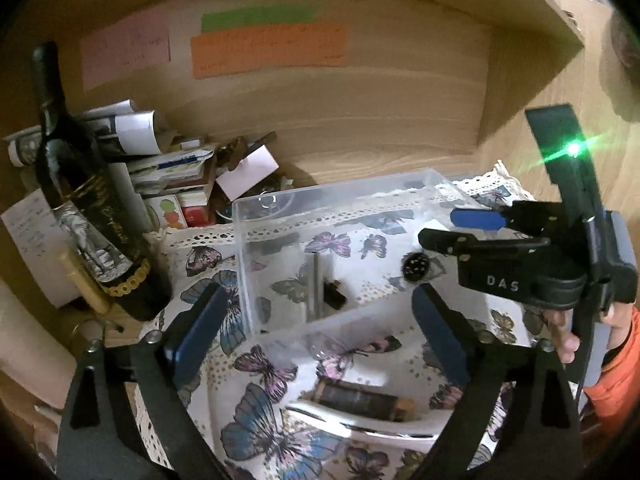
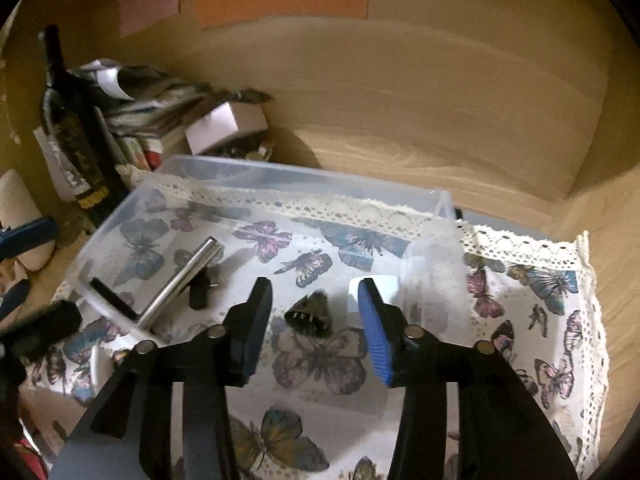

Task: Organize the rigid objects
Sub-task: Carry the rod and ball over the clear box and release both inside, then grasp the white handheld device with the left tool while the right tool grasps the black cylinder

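A clear plastic box stands on a butterfly-print cloth. Inside lie a metal rod, a small black plug, a round black connector and a white block. A dark brown cylinder lies in a white dish in front of the box. My left gripper is open and empty above the box's near wall. My right gripper is open and empty over the box, with the round connector between its fingers.
A dark wine bottle stands at the left beside a heap of papers and small cartons. A wooden back wall with coloured paper notes closes the far side. The cloth's lace edge is at the right.
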